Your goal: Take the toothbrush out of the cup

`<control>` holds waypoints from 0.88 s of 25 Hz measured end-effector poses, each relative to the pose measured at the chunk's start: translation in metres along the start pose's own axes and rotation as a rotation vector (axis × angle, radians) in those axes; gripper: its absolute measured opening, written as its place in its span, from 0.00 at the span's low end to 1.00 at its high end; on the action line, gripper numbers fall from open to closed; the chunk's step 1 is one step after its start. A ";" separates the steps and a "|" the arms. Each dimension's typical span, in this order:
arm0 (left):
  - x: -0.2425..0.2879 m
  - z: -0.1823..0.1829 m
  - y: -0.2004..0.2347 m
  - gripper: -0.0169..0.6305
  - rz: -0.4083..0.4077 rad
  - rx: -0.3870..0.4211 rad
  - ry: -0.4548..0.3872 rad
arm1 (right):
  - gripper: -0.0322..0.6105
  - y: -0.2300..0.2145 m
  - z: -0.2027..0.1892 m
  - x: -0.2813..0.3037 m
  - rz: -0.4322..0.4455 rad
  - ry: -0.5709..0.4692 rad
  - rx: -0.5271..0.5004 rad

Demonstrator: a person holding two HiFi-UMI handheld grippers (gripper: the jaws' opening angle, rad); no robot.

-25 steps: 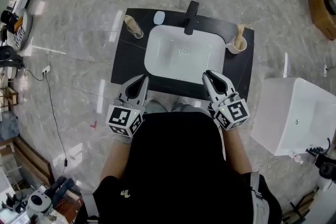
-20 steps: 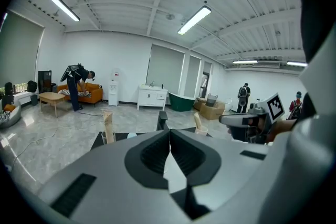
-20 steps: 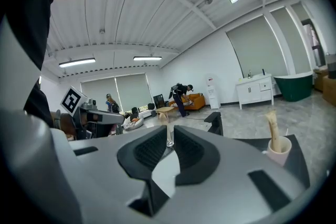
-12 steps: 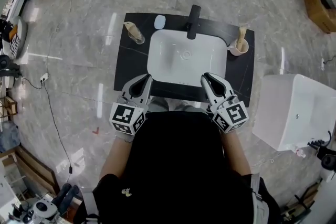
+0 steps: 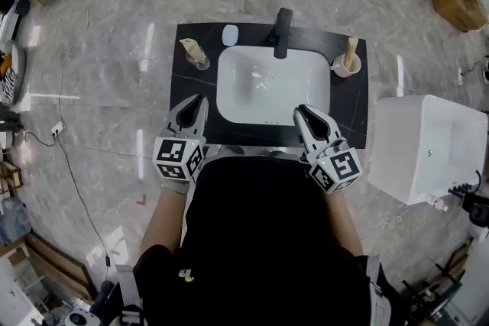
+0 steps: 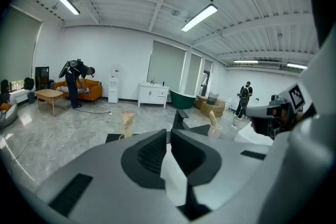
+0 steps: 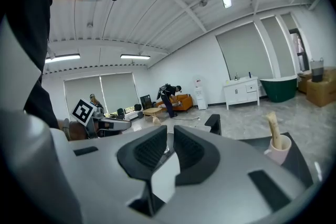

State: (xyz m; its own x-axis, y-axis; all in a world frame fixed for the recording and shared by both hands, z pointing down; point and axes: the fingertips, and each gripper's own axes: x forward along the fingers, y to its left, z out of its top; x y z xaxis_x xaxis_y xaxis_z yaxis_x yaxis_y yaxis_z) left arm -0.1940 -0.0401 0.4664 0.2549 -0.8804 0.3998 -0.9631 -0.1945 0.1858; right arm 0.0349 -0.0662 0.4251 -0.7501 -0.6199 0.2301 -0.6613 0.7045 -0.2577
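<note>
A pale cup (image 5: 345, 66) stands at the right end of the black counter (image 5: 350, 114), with a wooden toothbrush (image 5: 351, 50) upright in it. The right gripper view shows the same cup (image 7: 276, 149) and toothbrush (image 7: 272, 124) off to the right. My right gripper (image 5: 300, 112) hovers at the counter's front edge, short of the cup, jaws shut and holding nothing. My left gripper (image 5: 200, 101) is over the counter's front left, also shut and holding nothing. In the left gripper view the cup (image 6: 214, 130) is far ahead to the right.
A white sink (image 5: 273, 85) fills the middle of the counter, with a black faucet (image 5: 282, 30) behind it. A glass with a wooden item (image 5: 195, 55) and a white soap (image 5: 230, 34) sit at the back left. A white box (image 5: 428, 156) stands right of the counter.
My left gripper has moved forward and to the left, over the counter's front left edge. The right gripper has hardly shifted. Both jaws stay shut.
</note>
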 end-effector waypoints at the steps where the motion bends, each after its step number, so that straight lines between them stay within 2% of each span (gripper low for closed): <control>1: 0.003 0.000 0.008 0.06 0.004 -0.001 0.002 | 0.14 0.002 -0.001 0.000 -0.011 0.003 -0.002; 6: 0.025 -0.002 0.044 0.08 0.010 -0.008 0.022 | 0.14 0.010 -0.003 0.000 -0.080 0.022 -0.025; 9: 0.040 -0.007 0.064 0.18 0.003 -0.019 0.046 | 0.14 0.009 -0.003 -0.003 -0.135 0.029 -0.027; 15: 0.075 -0.013 0.100 0.29 0.003 -0.010 0.079 | 0.14 0.006 -0.007 -0.014 -0.250 0.053 -0.031; 22: 0.116 -0.019 0.120 0.30 -0.035 0.009 0.113 | 0.14 0.009 -0.012 -0.029 -0.364 0.076 -0.047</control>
State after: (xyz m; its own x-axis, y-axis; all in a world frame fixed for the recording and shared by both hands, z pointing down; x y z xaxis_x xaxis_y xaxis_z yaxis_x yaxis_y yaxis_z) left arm -0.2784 -0.1571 0.5520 0.2961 -0.8188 0.4917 -0.9540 -0.2287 0.1937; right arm 0.0508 -0.0380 0.4274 -0.4625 -0.8067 0.3679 -0.8825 0.4588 -0.1035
